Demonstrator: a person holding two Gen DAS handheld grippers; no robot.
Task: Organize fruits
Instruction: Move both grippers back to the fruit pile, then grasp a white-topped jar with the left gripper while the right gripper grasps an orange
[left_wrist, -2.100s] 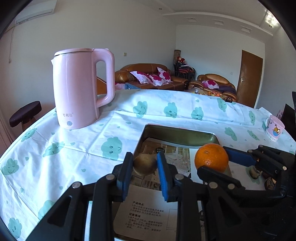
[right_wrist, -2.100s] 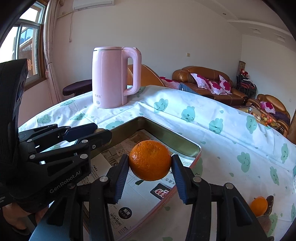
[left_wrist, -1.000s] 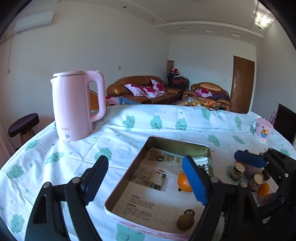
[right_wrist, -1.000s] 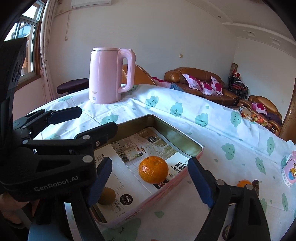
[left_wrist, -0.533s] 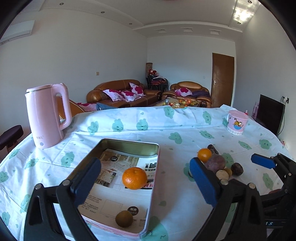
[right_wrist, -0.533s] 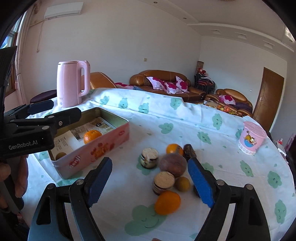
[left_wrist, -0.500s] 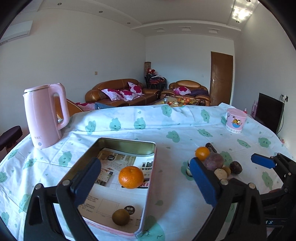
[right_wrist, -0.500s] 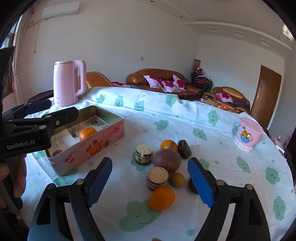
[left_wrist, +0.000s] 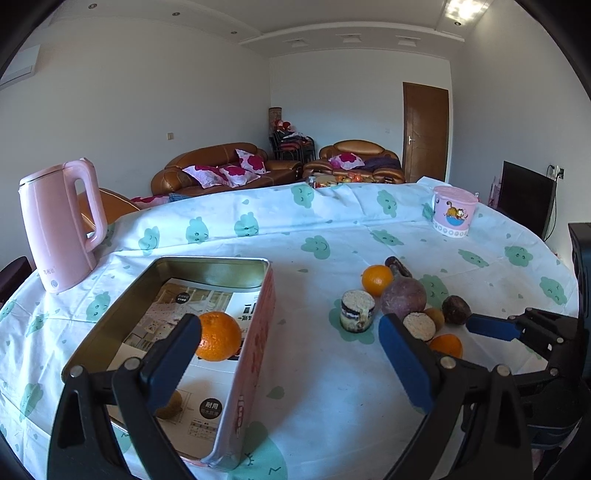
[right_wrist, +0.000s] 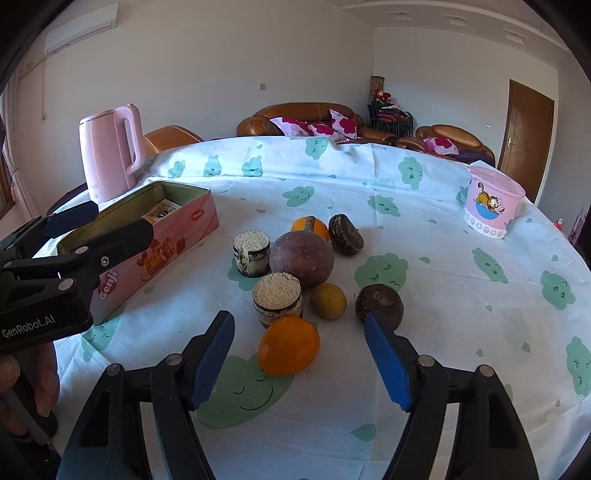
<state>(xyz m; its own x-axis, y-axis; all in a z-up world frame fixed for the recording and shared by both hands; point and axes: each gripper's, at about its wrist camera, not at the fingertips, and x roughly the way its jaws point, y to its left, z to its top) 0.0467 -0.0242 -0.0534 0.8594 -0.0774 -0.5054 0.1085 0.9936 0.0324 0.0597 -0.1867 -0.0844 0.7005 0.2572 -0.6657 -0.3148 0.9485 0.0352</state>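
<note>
On the cloud-print tablecloth (right_wrist: 424, 229), between my two claws, item one: a small smooth orange citrus (right_wrist: 289, 345), nearest of the loose pile and lying just ahead of my right gripper (right_wrist: 299, 360). That claw's blue pads stand apart on either side of the fruit without touching it; they have just been closing in, and nothing is pinched yet. My left gripper (left_wrist: 290, 363) hangs spread wide and empty beside the pink tin (left_wrist: 258, 343), which already holds a larger orange (left_wrist: 216, 336) and a small brown kiwi-like fruit (left_wrist: 170, 406) on its paper lining. Behind the citrus: two rice-topped rolls (right_wrist: 277, 295), a yellowish round fruit (right_wrist: 328, 301), a big purple-brown passion fruit (right_wrist: 302, 258), two dark wrinkled ones (right_wrist: 380, 304), another orange fruit (right_wrist: 310, 227). By my judgement the citrus is light, firm but bruisable, with a glossy peel that could slip or roll; I would take it across its widest middle, pads level, squeezing only enough to lift. It sits close against the near roll, so a careless pad may nudge that over. A pink kettle (right_wrist: 110, 155) and lidded cartoon tub (right_wrist: 493, 203) stand well apart.
</note>
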